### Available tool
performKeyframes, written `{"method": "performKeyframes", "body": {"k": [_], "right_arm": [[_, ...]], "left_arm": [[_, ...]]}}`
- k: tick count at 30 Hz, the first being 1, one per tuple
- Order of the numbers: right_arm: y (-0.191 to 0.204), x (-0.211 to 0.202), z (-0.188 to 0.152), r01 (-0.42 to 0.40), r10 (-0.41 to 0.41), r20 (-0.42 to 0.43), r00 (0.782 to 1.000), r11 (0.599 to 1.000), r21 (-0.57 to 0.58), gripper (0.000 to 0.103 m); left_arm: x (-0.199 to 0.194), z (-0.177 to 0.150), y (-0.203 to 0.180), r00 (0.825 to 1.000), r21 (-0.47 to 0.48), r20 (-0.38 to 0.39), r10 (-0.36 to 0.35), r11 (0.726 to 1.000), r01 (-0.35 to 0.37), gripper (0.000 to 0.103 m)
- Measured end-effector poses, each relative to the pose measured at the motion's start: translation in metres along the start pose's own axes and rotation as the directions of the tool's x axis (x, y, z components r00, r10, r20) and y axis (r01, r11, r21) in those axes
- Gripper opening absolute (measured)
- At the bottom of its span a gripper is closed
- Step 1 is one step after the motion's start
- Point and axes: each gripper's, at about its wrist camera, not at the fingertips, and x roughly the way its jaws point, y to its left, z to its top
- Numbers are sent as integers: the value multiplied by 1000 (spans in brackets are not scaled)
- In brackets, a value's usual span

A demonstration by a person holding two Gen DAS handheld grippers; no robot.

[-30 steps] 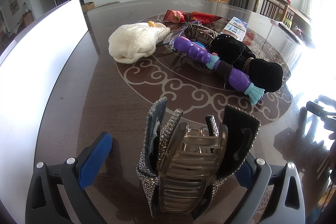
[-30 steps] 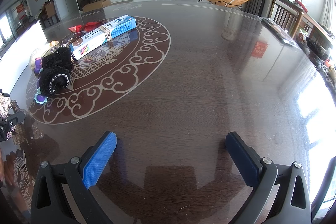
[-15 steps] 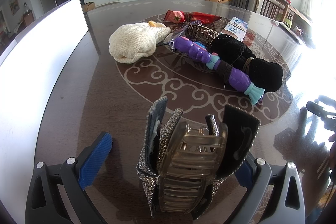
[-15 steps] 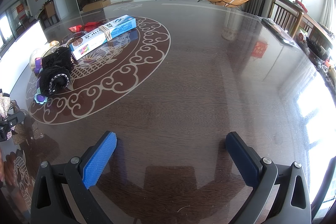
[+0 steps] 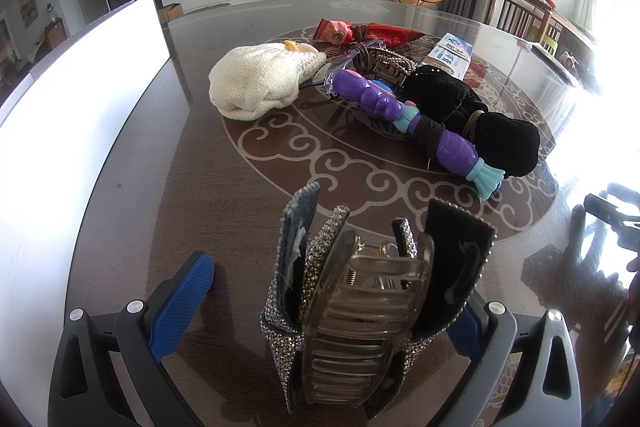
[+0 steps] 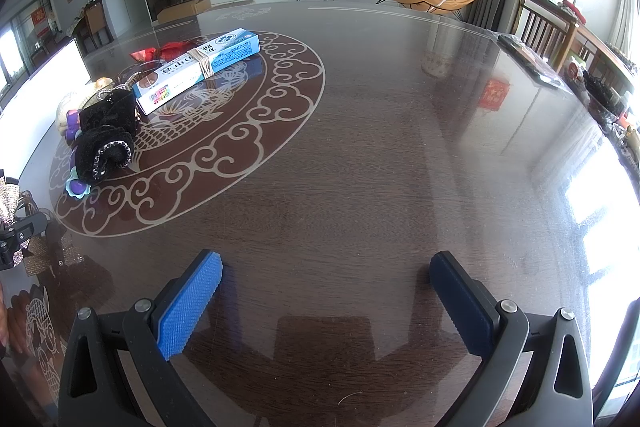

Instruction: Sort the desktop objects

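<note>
Rhinestone-edged hair clips (image 5: 360,311) stand bunched between the left gripper's (image 5: 332,307) pads, long axis upright. The left pad stands clear of them; the right pad is hidden behind the bunch, so I cannot tell whether anything is clamped. Beyond the clips, toward the TV, lies the unsorted pile: cream pouch (image 5: 262,85), purple toy (image 5: 416,125) slanting away to the right, black velvet piece (image 5: 476,115). The right gripper (image 6: 326,305) hangs wide and empty over bare table (image 6: 400,147), the pile (and toothpaste box (image 6: 196,69)) far off to its left. Judged nearer: the left.
</note>
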Motion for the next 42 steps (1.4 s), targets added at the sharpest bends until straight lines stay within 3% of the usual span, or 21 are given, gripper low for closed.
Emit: {"method": "performKeyframes", "body": {"k": [6,8,10,12,14,18,24,28,33,37,42], "right_arm": [[10,-6,4,4,-4,-4,1000,1000,-3,102],[24,-26,12,-93,91,76,993,996,14,101],[49,-44,27,-234,234,136,963,972,-16,101],[87,-54,45,-334,348,135,928,936,-116,100],[124,-54,62,-423,447,86,891,883,-204,98],[178,-27,79,-555,557,-65,828,796,-242,79],[197,14,86,-535,504,-185,844,810,-238,67],[212,28,91,-462,412,-216,885,829,-313,62],[214,39,89,-365,311,-199,929,852,-375,28],[191,26,71,-378,333,-183,925,852,-361,24],[150,-13,13,-380,338,-177,924,853,-357,24]], "left_arm": [[1,0,9,999,-58,1,35,998,-35,103],[2,0,9,999,-58,2,37,998,-37,103],[2,0,9,999,-58,2,37,998,-37,103],[2,1,9,999,-58,2,37,998,-37,103],[3,1,9,999,-58,2,37,998,-36,103],[2,0,9,999,-58,2,38,998,-37,103],[3,1,9,999,-59,3,37,998,-37,103],[3,0,9,999,-59,3,37,998,-37,103],[3,0,9,999,-59,3,38,998,-37,103],[3,0,9,999,-59,3,38,998,-38,103],[3,0,9,999,-59,3,38,998,-38,103]]}}
